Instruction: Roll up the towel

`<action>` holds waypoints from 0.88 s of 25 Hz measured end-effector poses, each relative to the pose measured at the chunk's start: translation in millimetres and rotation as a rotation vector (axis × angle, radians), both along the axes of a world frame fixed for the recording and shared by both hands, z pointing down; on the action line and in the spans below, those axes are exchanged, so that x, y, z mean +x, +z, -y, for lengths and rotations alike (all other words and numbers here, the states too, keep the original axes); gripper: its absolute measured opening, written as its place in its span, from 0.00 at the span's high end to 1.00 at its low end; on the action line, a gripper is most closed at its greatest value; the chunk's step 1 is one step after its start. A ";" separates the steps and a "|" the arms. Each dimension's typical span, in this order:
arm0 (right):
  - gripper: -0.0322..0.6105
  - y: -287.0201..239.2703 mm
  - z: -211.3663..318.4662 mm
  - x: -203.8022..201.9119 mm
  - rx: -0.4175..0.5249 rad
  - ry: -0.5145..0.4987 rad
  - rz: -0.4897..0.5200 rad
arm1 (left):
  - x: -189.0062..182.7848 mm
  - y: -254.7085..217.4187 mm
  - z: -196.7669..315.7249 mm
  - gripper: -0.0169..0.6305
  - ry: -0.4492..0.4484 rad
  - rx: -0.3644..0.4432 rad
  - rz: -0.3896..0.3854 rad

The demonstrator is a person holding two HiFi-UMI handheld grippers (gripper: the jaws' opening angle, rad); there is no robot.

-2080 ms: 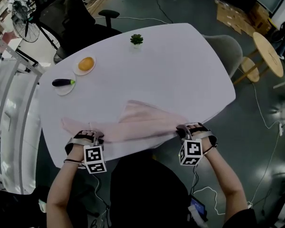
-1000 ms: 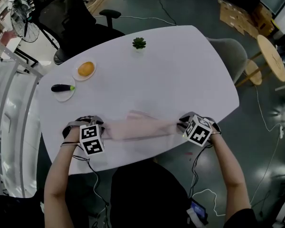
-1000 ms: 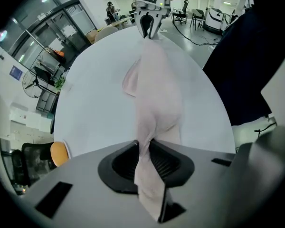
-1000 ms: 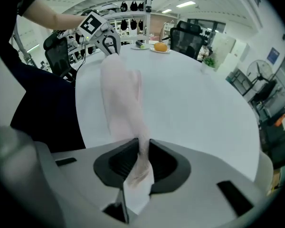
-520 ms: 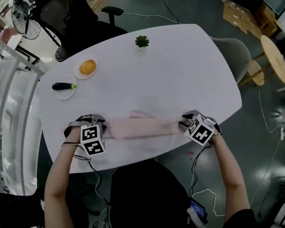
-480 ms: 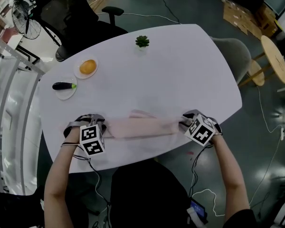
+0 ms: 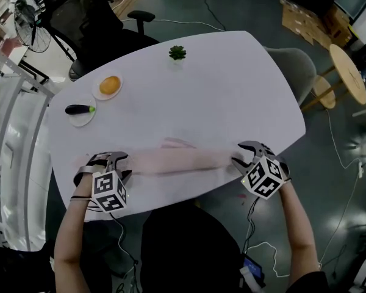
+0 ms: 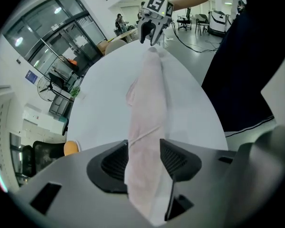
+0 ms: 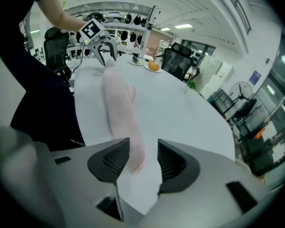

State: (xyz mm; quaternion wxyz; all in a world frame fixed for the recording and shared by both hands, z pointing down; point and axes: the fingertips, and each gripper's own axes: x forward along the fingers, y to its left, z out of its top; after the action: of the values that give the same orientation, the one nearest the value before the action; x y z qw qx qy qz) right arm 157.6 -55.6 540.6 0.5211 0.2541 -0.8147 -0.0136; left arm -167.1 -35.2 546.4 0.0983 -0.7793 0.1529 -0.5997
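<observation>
White table (image 7: pixel 232 84) bears the pink towel (image 7: pixel 177 160), a slim roll along its near edge; left gripper (image 7: pixel 117 163) and right gripper (image 7: pixel 241 154) have just been opening, ends loose between their jaws; rolling looks finished

The towel (image 7: pixel 177 162), earlier a wide loose fold, is now a narrow roll across the near counter (image 7: pixel 232 90). The jaws of the left gripper (image 7: pixel 113 161) and the right gripper (image 7: pixel 244 154) have just been opening, with the towel's ends lying free between them.

I have my left gripper (image 7: pixel 113 162) at near left and my right gripper (image 7: pixel 244 153) at near right, both pointing steeply down. Their jaws have just been opening, with a towel (image 7: pixel 171 160) end lying loose between each pair.
</observation>
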 end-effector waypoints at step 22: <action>0.78 56.3 -27.9 -37.2 0.120 -0.098 -0.120 | -1.1 49.5 -5.7 0.76 -0.020 0.088 0.070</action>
State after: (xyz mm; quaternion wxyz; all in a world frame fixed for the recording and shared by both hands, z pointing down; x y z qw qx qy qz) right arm 120.4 -27.7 596.9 0.5515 0.2435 -0.7911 -0.1033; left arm -168.3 -29.5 595.9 0.1316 -0.7513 0.1834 -0.6201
